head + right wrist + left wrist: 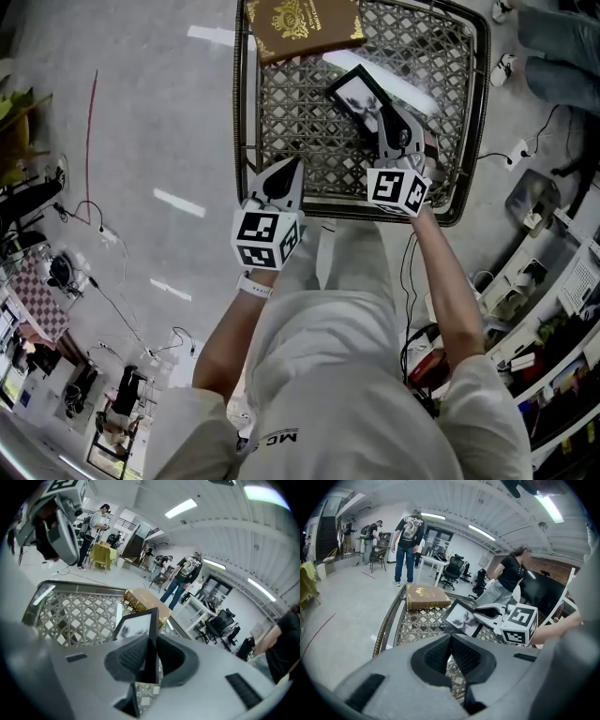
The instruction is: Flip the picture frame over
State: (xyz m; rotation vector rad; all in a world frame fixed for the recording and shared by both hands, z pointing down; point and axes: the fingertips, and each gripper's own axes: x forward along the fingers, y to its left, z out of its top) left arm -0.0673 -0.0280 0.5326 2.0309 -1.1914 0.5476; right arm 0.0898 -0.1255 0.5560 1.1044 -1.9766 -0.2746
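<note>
The picture frame [354, 94], black-edged with a pale print, is lifted off the lattice table [239, 112] and tilted up on edge. My right gripper [386, 127] is shut on its near edge. In the right gripper view the frame [138, 625] stands almost edge-on between the pads of that gripper [151, 660]. The left gripper view shows the frame [461, 616] with its printed face towards me. My left gripper [286, 173] hovers at the table's near left edge, apart from the frame; its jaws [451, 644] meet with nothing between them.
A brown book with gold print [305, 23] lies at the table's far left corner. A white strip [412, 94] lies on the lattice under the frame. The table rim [386, 620] is raised. People [407, 541] stand beyond the table; cables and shelves [553, 281] crowd the right.
</note>
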